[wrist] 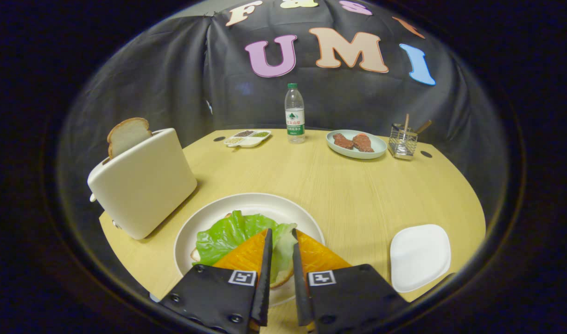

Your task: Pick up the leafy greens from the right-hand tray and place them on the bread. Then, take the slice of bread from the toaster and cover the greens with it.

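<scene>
tool (281, 235) fingers slightly apart, greens (232, 234) showing between, grip unclear | greens on plate (251, 204) | toaster (142, 183) with bread (128, 134) at 10 | bottle (294, 113) at 12, label illegible

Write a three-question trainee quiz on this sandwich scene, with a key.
1. True or false: the lettuce lies on the big plate, with the gripper over it.
2. Where is the second bread slice? A) standing in the toaster B) on the small white tray C) beside the water bottle
3. Fill in: the gripper's fingers are slightly ____, with lettuce showing in the gap.

Key: 1 true; 2 A; 3 apart.
</scene>
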The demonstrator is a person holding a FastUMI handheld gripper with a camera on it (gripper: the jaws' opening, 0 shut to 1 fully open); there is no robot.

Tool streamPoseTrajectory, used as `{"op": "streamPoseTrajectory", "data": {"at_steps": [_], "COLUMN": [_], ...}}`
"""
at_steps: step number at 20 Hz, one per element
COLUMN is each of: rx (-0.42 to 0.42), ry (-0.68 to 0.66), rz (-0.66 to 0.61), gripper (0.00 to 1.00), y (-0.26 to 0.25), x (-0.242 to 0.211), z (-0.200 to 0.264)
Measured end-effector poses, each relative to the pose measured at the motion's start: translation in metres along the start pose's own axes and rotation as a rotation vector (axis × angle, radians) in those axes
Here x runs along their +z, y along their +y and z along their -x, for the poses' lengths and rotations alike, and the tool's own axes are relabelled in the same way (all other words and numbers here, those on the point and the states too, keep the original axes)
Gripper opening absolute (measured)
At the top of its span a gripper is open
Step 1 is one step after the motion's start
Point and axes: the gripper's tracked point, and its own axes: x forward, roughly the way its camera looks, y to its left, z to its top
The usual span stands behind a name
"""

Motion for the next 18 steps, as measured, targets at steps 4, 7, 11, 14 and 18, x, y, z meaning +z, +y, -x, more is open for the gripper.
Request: {"op": "streamPoseTrajectory", "data": {"at_steps": [4,7,11,14,18], "rx": [-0.013,-0.033,0.023,0.103,0.240], "ry": [-0.006,-0.038,-0.095,-0.130,-0.128], "rz": [-0.029,-0.058,-0.106,-0.130,-0.165], "gripper": [0.68,0.77,0.89,0.98,0.98], "y": [-0.008,-0.013,0.004,0.031,0.077], "x": [0.003,0.014,0.034,0.050,0.068], "z": [0.006,0.015,0.033,0.045,0.056]}}
